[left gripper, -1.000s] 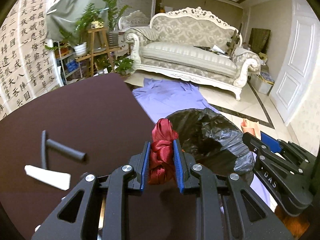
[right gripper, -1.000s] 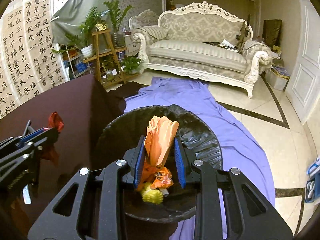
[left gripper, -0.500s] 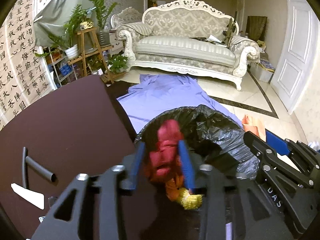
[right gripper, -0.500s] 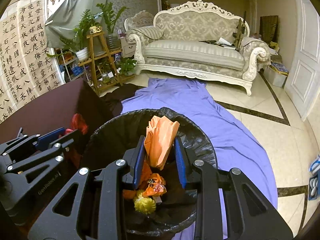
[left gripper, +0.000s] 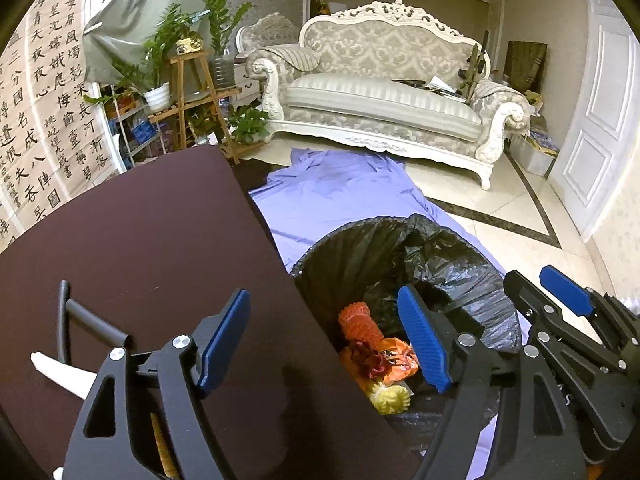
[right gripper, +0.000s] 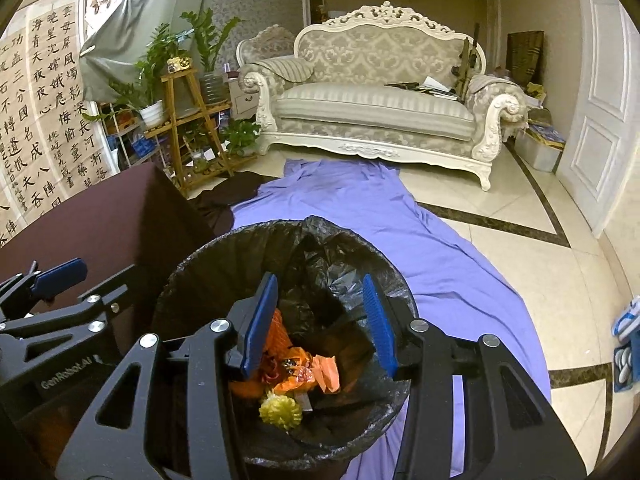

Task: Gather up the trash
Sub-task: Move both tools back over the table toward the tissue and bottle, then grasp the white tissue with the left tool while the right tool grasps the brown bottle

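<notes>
Left wrist view: left tongs (left gripper: 324, 338) now spread wide and empty, no longer clamped on the red cloth (left gripper: 366, 360) as a second ago. Poised over the tabletop (left gripper: 140, 240) edge and the black-lined trash bin (left gripper: 360, 248) beside it. Red cloth now down inside the bin, lying among an orange mesh piece (left gripper: 358, 320), an orange wrapper (left gripper: 398, 362) and a yellow spiky ball (left gripper: 390, 398). Left on the tabletop: a black tube (left gripper: 94, 320) and a white paper scrap (left gripper: 62, 374). Right tongs (left gripper: 560, 300) seen at the right edge, beside the bin. Right wrist view: right tongs (right gripper: 316, 326) likewise parted and empty, hanging directly above the bin (right gripper: 192, 264) mouth; gone from between them the orange paper (right gripper: 326, 372) held a second ago, now resting in the bin bottom next to the wrapper (right gripper: 296, 372) and the yellow ball (right gripper: 280, 412). Left tongs (right gripper: 60, 276) visible at the left, at the tabletop (right gripper: 100, 208) edge. Purple sheet (right gripper: 380, 216) spread over the floor beyond the bin.
</notes>
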Available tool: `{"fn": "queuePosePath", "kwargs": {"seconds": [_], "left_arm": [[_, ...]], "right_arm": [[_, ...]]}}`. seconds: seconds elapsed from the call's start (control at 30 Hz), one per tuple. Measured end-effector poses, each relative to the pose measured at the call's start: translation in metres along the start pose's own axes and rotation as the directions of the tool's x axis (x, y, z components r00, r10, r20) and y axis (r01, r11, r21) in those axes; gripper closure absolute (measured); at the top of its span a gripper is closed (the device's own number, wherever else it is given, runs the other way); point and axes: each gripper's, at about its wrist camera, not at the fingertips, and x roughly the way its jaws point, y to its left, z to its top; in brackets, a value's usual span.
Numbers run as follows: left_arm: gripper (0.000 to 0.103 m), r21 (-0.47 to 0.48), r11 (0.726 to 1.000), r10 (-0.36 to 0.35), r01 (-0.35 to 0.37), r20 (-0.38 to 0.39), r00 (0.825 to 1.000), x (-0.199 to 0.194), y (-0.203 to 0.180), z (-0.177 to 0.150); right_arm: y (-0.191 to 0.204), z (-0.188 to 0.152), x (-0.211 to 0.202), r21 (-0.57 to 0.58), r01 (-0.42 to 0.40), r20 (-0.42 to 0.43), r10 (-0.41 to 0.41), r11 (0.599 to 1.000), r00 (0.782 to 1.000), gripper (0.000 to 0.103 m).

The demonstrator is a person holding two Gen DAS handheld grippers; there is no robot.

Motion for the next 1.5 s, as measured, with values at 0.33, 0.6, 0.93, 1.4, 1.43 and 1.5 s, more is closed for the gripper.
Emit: {"fn": "queuePosePath", "kwargs": {"seconds": [0.33,0.6,0.93,1.4,1.43,1.5], "left_arm": [[0.029,-0.027,0.999,0.026,-0.026,0.009,1.0,-0.041,0.028,-0.016],[0.029,-0.071,0.995,0.073,-0.073,0.002,0.997,-0.069,0.059,-0.041],[0.029,-0.116,0.981,0.15,-0.153,-0.026,0.988,-0.091,0.099,-0.075],[0.042,-0.181,0.974,0.118,-0.136,-0.108,0.987,-0.081,0.128,-0.105],[0.048,-0.181,0.976,0.104,-0.124,-0.118,0.988,-0.079,0.129,-0.105],[0.061,-0.17,0.978,0.107,-0.124,-0.105,0.989,-0.08,0.129,-0.107]], "right_arm": [[0.032,-0.016,-0.028,-0.028,-0.062,0.0,0.062,0.998,0.998,0.059],[0.065,-0.032,-0.049,-0.072,-0.122,-0.016,0.121,0.99,0.993,0.059],[0.095,-0.047,-0.061,-0.118,-0.164,-0.041,0.161,0.979,0.986,0.059],[0.131,-0.053,-0.061,-0.166,-0.212,-0.071,0.203,0.963,0.977,0.059],[0.134,-0.053,-0.061,-0.169,-0.215,-0.073,0.206,0.962,0.976,0.059],[0.139,-0.053,-0.061,-0.175,-0.223,-0.077,0.213,0.959,0.974,0.059]]}}
